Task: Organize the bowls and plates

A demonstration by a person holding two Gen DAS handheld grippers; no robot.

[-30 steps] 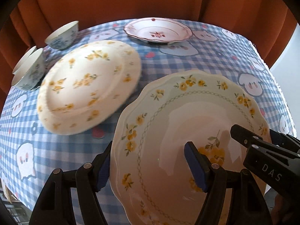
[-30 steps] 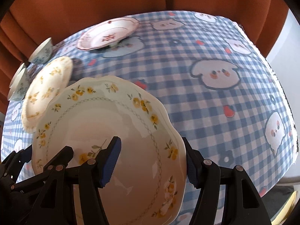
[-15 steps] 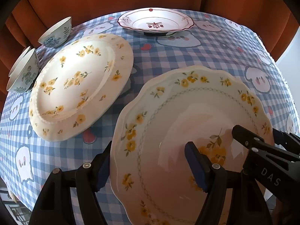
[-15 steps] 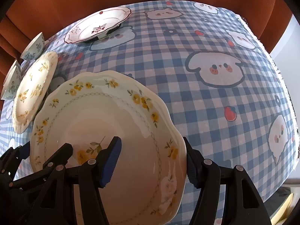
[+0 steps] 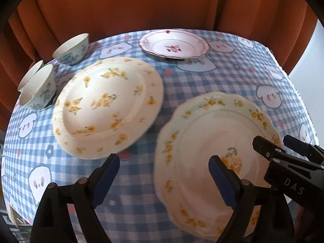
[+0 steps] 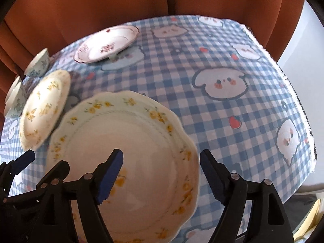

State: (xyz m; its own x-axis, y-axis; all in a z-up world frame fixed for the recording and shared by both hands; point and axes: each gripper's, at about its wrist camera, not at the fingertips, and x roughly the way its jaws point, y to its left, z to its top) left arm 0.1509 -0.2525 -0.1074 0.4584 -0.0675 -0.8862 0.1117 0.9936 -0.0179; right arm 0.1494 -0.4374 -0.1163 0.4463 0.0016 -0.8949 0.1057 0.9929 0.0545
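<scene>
Our right claw point(image 6: 161, 172) gapes, straddling the scalloped plate's point(image 6: 129, 162) rim unclamped; our left claw point(image 5: 164, 174) gapes empty beside it. Sliding risks striking the round plate point(image 5: 107, 105) ahead-left.

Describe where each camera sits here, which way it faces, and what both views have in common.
Left wrist: on the left claw, looking forward and down over the table; its open blue-padded fingers straddle the scalloped plate's left rim, with the right claw intruding at right.
Right wrist: on the right claw, facing the same way; open fingers straddle that plate's right rim, left claw's fingertip at lower left.
Shared: scalloped plate, round floral plate, pink plate, bowls, checked tablecloth.
</scene>
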